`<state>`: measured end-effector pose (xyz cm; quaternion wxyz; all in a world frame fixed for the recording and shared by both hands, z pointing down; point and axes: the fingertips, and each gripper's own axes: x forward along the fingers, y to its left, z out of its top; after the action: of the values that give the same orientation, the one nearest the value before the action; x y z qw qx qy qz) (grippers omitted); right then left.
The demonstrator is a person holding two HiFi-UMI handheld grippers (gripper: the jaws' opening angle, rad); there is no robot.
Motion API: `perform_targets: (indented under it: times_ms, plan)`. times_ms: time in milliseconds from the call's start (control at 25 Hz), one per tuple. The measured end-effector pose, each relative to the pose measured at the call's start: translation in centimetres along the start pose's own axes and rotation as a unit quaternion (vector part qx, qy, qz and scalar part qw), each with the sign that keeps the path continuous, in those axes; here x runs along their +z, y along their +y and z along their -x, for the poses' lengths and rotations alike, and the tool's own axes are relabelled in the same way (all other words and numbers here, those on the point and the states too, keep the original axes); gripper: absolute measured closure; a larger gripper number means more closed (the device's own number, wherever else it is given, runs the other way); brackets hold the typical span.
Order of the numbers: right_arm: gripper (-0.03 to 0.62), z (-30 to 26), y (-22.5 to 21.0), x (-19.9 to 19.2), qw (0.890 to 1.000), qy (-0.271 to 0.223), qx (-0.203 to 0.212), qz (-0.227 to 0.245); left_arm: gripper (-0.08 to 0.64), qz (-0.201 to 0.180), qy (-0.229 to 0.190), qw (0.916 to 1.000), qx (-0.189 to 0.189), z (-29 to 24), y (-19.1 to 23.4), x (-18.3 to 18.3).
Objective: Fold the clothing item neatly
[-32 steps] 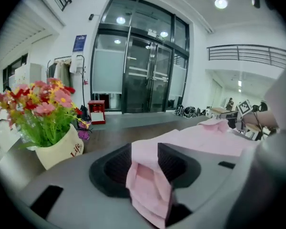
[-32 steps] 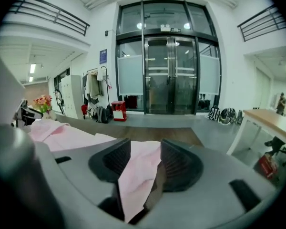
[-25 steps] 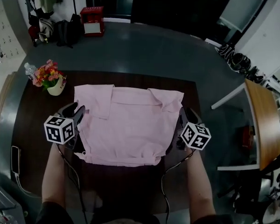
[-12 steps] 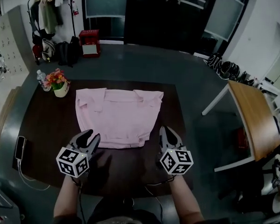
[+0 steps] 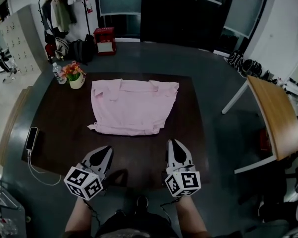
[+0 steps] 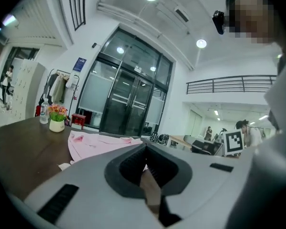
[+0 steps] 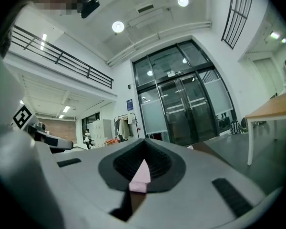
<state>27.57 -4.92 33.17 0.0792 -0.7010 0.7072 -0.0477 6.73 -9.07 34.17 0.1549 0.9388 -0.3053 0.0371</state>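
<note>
**Garment** (image 5: 134,108): pale pink woven cloth, matt and soft, folded to a rough rectangle with the collar and sleeve flaps turned in along the far edge. It lies flat on the worktop, ahead of both claws and well apart from them. A small flap juts out at its near-left corner. No print or label is legible.

**Worktop** (image 5: 59,118): dark brown, smooth, rectangular, with a bare strip between the garment and the claws.

**Left claw** (image 5: 107,151): grey moulded shell with black ribbed pads. Its jaws are pressed together and hold nothing. A cube with black-and-white square markers (image 5: 83,182) sits behind it.

**Right claw** (image 5: 172,145): same make, jaws pressed together and empty. Its own marker cube (image 5: 183,181) sits behind it.

**Flower pot** (image 5: 77,77): small pale pot with orange and pink blooms, far ahead and left of the left claw.

**Water bottle** (image 5: 56,73): clear plastic, just left of the pot.

**Phone** (image 5: 32,138): dark slab, left of the left claw, near the worktop's edge.

**Side table** (image 5: 275,118): light wood top, well to the right of the right claw.
</note>
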Motion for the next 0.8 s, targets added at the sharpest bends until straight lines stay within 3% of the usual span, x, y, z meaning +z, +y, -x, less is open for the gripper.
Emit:
perform_targets:
  times_ms: [160,440,800]
  plan:
    - [0.6,2.6,1.9,-1.7,1.0,0.016,-0.004,-0.026,0.549,0.013,-0.014,0.9998,0.0,3.0,-1.0,-1.0]
    - [0.6,8.9,9.7,-3.3,1.0,0.023,0.0,-0.015,0.549,0.03,-0.019,0.9994,0.0,13.9,-1.7,-4.2]
    - [0.6,22.2,19.6,-2.2,1.0,0.003,-0.002,0.004,0.549,-0.009,-0.021,0.9995,-0.024,28.7,-6.7,-6.2]
